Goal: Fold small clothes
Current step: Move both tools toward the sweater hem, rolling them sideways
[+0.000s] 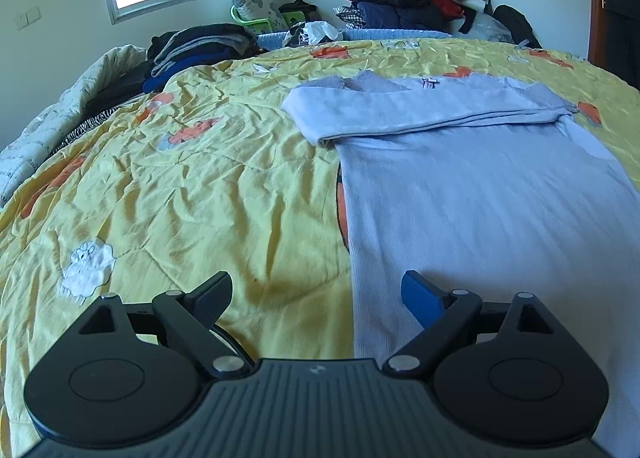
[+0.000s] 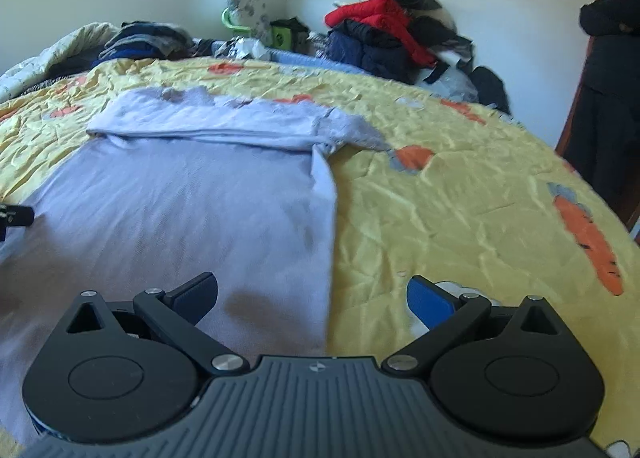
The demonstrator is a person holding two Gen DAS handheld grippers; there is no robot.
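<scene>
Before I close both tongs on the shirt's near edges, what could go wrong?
1. Each pair of tongs straddles a side edge of the shirt, so the left tongs or right tongs may pinch the yellow quilt along with it.
2. The sleeves lie loosely folded across the top; lifting the hem could slide them out.
3. The quilt is wrinkled, so the fold may come out uneven.

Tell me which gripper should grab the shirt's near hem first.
Either, probably: left gripper straddles the shirt's left edge, right gripper its right edge, both open and empty.
</scene>
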